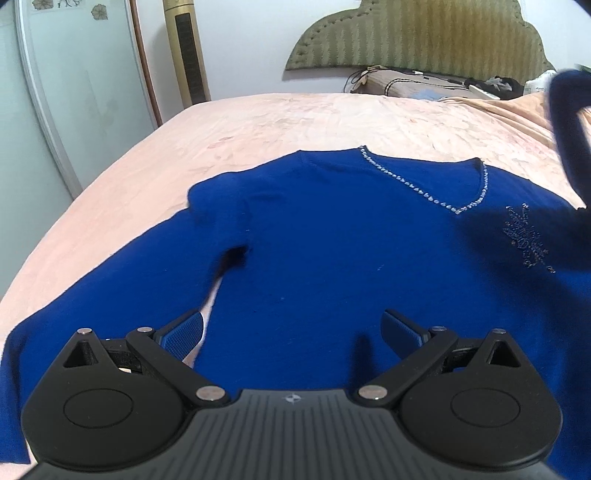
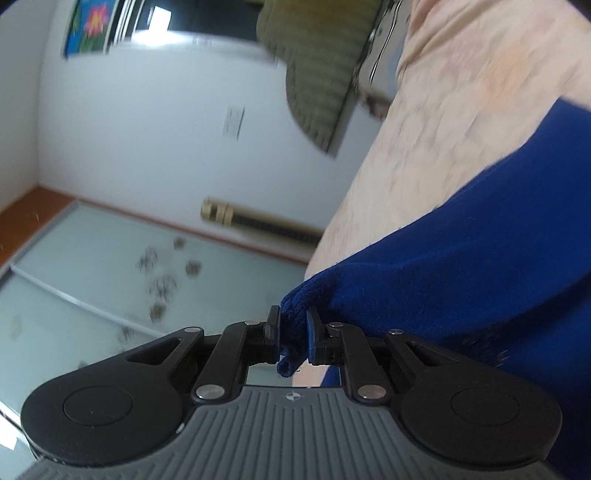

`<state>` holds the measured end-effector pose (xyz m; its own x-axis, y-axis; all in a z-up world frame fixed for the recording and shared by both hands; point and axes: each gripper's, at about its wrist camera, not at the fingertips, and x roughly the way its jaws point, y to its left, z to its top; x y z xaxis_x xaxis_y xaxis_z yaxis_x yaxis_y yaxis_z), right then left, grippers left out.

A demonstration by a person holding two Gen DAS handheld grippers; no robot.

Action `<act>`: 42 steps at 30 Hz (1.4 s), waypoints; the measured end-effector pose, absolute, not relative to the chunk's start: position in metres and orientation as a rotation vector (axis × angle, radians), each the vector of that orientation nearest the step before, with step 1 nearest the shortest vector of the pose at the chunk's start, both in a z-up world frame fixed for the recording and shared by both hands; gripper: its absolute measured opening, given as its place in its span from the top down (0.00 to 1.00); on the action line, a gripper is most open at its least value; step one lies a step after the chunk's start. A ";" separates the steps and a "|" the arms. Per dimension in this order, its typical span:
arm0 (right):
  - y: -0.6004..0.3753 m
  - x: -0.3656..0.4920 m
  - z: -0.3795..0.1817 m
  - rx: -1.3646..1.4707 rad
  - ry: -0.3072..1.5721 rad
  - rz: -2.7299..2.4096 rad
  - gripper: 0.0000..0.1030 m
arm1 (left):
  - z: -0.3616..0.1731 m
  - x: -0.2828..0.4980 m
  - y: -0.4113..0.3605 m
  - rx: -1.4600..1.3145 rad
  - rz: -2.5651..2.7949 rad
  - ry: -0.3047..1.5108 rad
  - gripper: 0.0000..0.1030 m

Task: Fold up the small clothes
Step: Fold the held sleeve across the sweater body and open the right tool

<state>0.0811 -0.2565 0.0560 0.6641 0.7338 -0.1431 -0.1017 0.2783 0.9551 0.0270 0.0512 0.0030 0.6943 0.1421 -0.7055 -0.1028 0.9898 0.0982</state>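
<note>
— What are the two claws doing?

— The right gripper point(image 2: 291, 334) is clamped on a bunched fold of the blue sweater point(image 1: 332, 258); a bit of cuff pokes out below its pads, and the fabric trails off to the right above the bed. The left gripper point(image 1: 291, 328) hangs with its jaws wide apart over the sweater's lower body, gripping nothing.

— And where is the garment?

— It is spread front-up on the peach bedspread point(image 1: 258, 122), its rhinestone V-neckline point(image 1: 443, 192) toward the far side. One sleeve point(image 1: 110, 280) runs out to the near left. Beyond stand the green headboard point(image 1: 424, 33) and a gold tower fan point(image 1: 186, 51).
</note>
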 end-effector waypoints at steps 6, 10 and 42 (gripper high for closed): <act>-0.196 0.114 0.045 1.167 0.752 0.683 0.84 | 0.003 0.022 0.063 0.049 0.155 0.790 0.00; -0.163 0.131 0.034 1.148 0.811 0.696 0.84 | 0.002 0.021 0.072 0.037 0.170 0.797 0.00; -0.074 0.127 -0.010 0.687 1.015 0.674 0.33 | -0.001 0.010 0.116 -0.024 0.285 0.816 0.00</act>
<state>0.1272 -0.0738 -0.0098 0.3714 0.7704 -0.5182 -0.1795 0.6072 0.7740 0.0095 0.1158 -0.0007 0.6490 0.2420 -0.7213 -0.2602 0.9615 0.0884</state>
